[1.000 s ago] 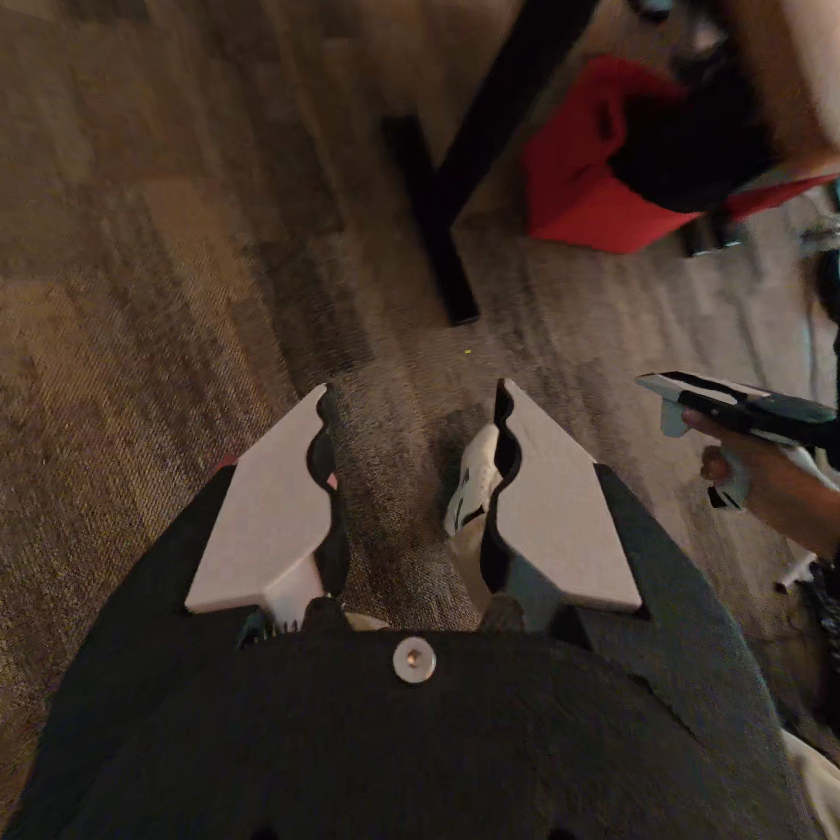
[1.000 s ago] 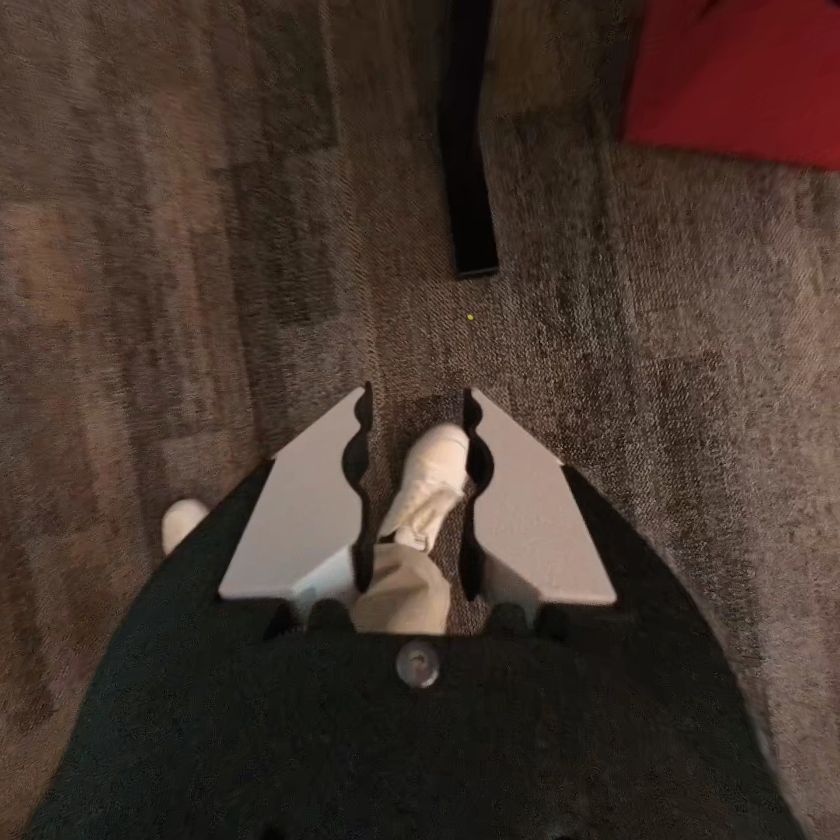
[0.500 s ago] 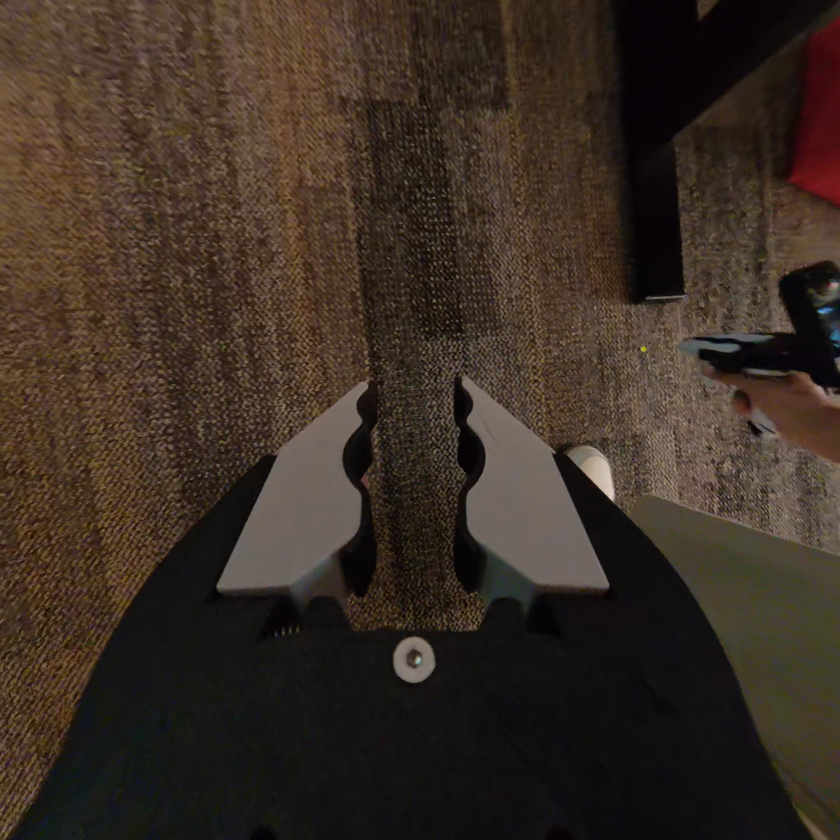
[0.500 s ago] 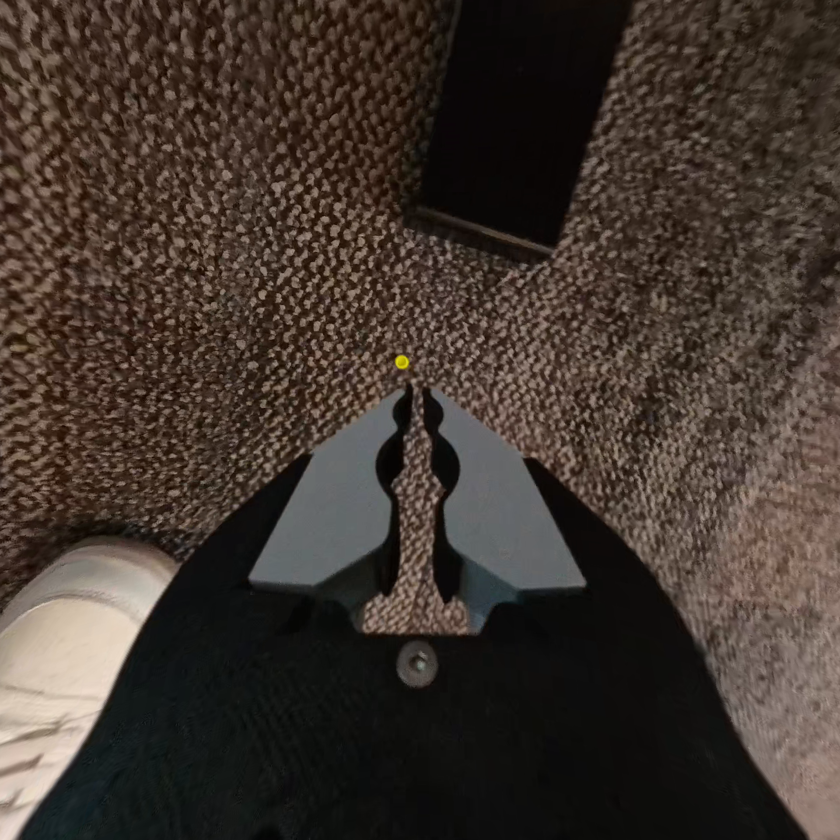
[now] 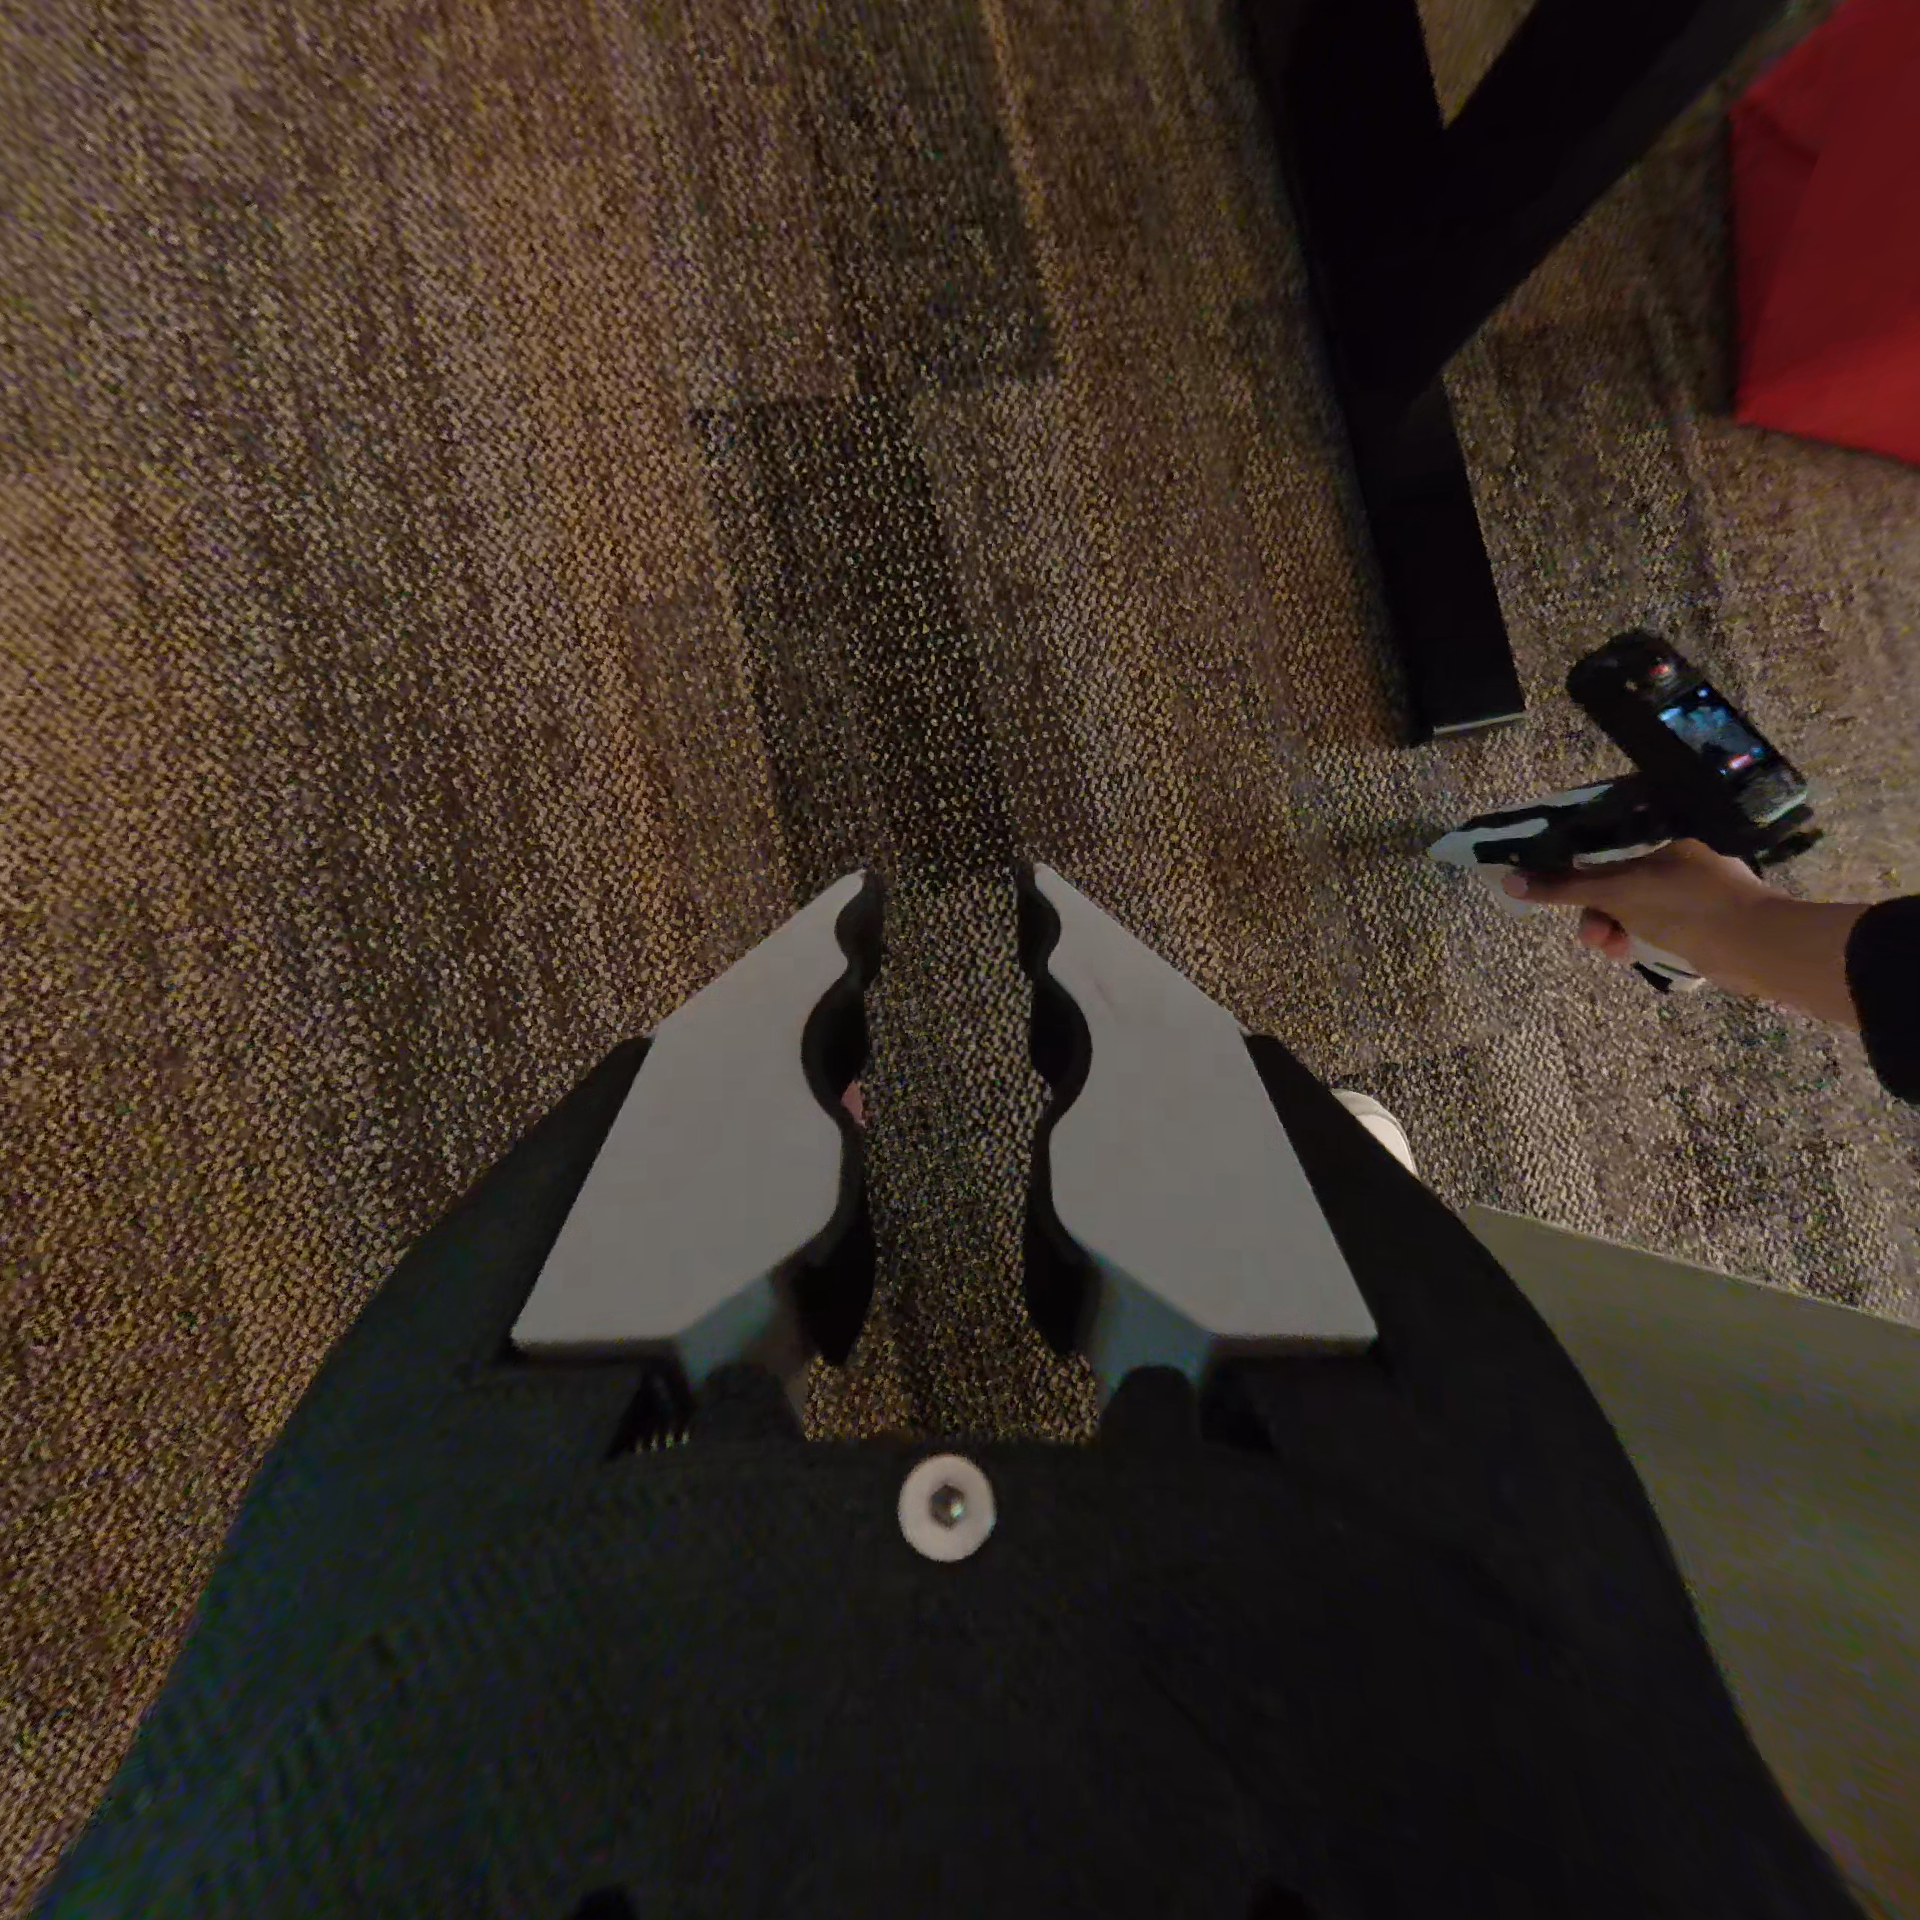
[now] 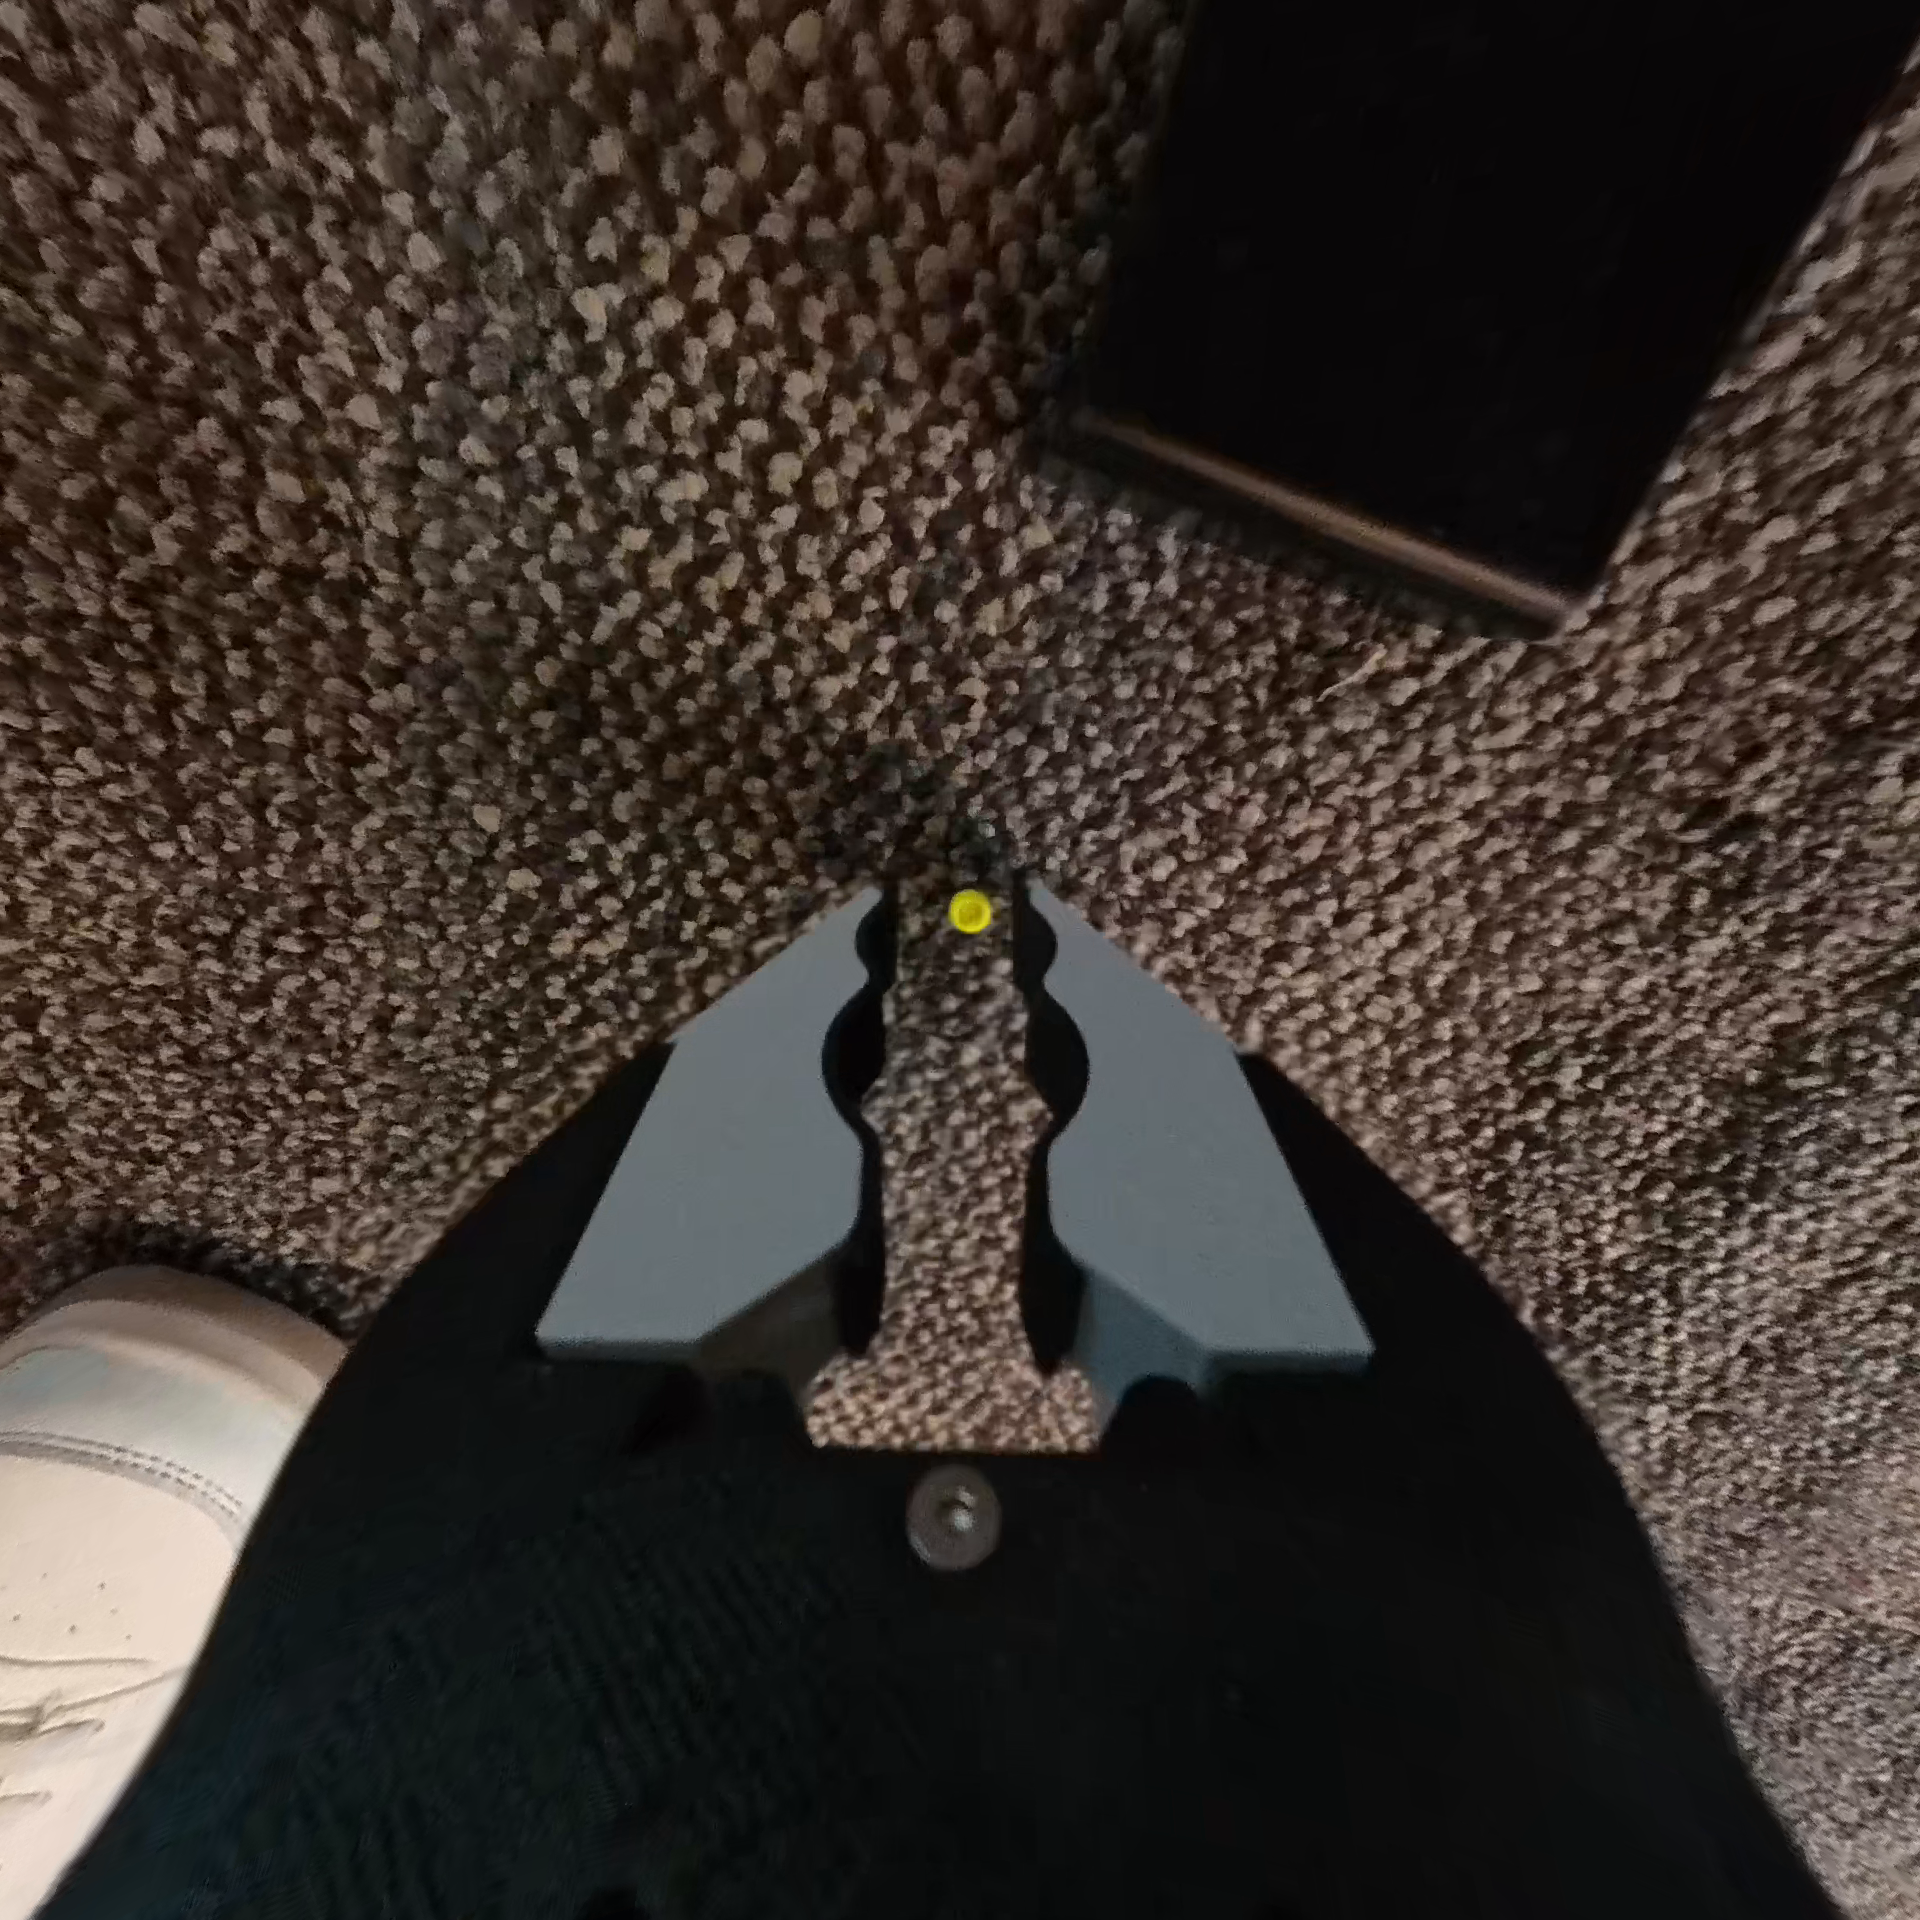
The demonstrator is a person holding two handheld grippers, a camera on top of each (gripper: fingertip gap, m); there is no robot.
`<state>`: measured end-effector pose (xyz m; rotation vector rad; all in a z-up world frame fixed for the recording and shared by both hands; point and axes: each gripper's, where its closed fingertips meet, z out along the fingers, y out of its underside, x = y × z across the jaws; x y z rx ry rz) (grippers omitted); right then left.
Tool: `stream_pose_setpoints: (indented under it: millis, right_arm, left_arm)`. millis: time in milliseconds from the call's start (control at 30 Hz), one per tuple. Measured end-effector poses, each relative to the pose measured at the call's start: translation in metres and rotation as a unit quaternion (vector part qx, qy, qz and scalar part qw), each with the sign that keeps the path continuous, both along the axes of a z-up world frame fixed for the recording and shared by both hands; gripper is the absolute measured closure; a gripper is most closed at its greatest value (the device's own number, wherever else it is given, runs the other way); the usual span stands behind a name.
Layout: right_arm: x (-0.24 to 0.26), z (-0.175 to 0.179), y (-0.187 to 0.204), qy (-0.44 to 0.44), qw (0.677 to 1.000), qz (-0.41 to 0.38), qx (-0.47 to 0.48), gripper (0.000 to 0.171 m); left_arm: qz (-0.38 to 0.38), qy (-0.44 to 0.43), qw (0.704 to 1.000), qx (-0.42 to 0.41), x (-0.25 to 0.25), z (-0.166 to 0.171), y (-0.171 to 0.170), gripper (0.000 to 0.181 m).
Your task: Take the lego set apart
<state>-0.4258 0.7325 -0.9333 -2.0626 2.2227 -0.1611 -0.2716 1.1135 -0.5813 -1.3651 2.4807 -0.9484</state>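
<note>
A tiny round yellow lego piece (image 6: 969,913) lies on the brown carpet. My right gripper (image 6: 954,896) is open and low over the carpet, its two fingertips on either side of the piece, not touching it. My left gripper (image 5: 943,891) is open and empty, held higher over bare carpet. The right gripper (image 5: 1538,831) also shows at the right of the left wrist view, held by a hand (image 5: 1662,914) close to the floor. No other lego parts are in view.
A black table leg foot (image 6: 1455,312) stands just beyond the piece; it also shows in the left wrist view (image 5: 1403,416). A red object (image 5: 1829,270) sits at the far right. A white shoe (image 6: 114,1507) is at the lower left, a trouser leg (image 5: 1714,1455) at the lower right. Across from one pair of fingers to the other is roughly 55 centimeters.
My right gripper dropped close to the carpet, nearly shut, then opened and moved forward so the yellow piece sits between its tips. My left gripper swung left and narrowed its gap.
</note>
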Motion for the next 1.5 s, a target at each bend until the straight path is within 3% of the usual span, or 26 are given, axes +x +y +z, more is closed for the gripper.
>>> stream_pose_setpoints:
  millis: [233,600,733,967,1033,1233,1500]
  right_arm:
    - [0.004,0.002,0.001,0.013,0.998,0.044,-0.043,0.160]
    - [-0.005,0.000,0.001,0.022,0.998,-0.053,-0.024,0.156]
    - [-0.005,-0.001,0.008,0.031,0.998,-0.054,-0.009,0.171]
    - [-0.003,0.018,0.014,0.020,0.998,-0.045,-0.031,0.171]
    - [0.001,0.023,0.008,0.013,0.998,-0.049,-0.043,0.161]
    - [0.040,0.021,-0.011,-0.042,0.982,-0.186,-0.010,0.147]
    - [0.045,0.008,-0.006,-0.040,0.982,-0.187,-0.007,0.153]
  left_arm:
    - [-0.008,-0.033,0.999,-0.001,0.016,0.013,0.008,0.163]
    - [-0.020,-0.021,1.000,-0.005,0.016,0.009,0.034,0.162]
    - [-0.020,-0.017,1.000,-0.004,0.015,0.007,0.046,0.162]
    - [-0.016,-0.005,1.000,-0.010,0.018,0.010,0.064,0.160]
    - [-0.023,-0.004,1.000,-0.008,0.018,0.010,0.070,0.160]
    - [-0.013,-0.001,1.000,0.005,0.030,-0.005,0.093,0.161]
    - [-0.040,0.022,0.999,0.001,0.024,-0.019,0.075,0.159]
